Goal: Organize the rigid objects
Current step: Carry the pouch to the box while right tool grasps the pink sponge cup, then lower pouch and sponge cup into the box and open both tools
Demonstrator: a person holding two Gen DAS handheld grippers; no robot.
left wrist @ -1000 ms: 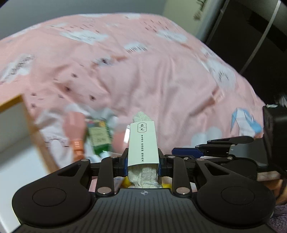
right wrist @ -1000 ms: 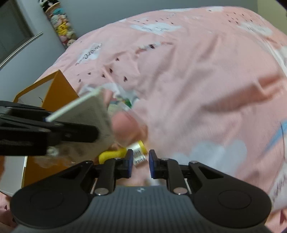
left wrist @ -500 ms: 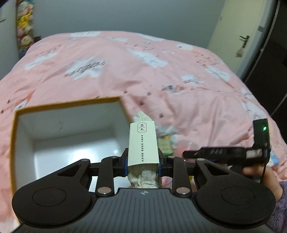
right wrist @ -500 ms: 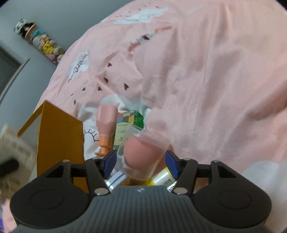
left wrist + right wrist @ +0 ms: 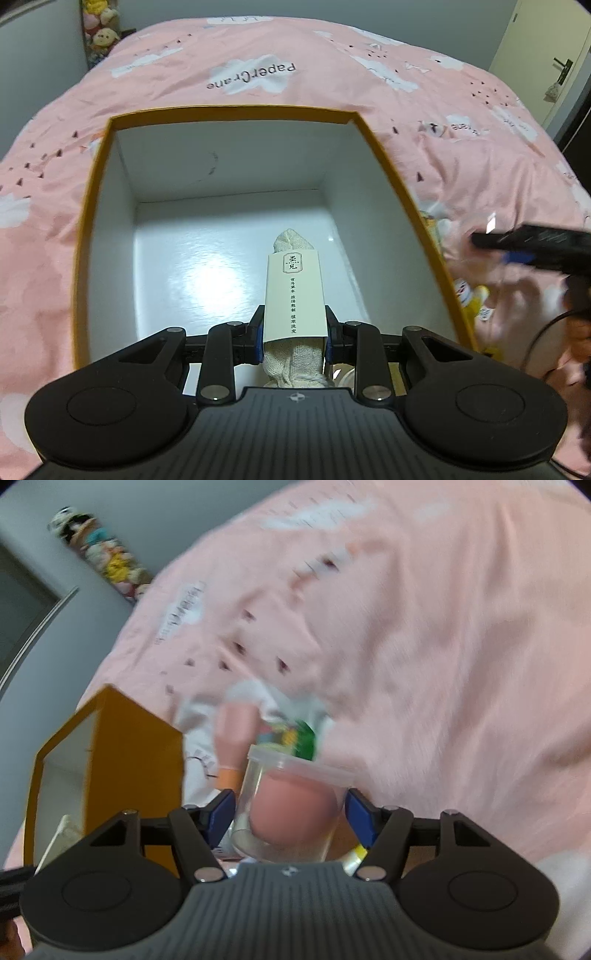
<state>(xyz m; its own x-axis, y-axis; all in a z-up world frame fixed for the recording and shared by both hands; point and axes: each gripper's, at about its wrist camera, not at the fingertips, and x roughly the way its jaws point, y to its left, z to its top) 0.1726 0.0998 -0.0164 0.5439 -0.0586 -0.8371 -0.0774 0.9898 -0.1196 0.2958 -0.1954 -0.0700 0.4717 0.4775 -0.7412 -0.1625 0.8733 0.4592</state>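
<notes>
Pouch above box, seemingly.

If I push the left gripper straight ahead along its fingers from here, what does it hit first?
Most likely the white floor of the open box. The left gripper, shut on the wrapped bundle, points down into it, and nothing else shows inside. Depth is hard to judge.

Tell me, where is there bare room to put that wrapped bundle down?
The white floor of the orange-rimmed box is entirely bare, wall to wall, below the bundle. It is crowded on the pink bedspread right of the box, where small items lie heaped.
</notes>
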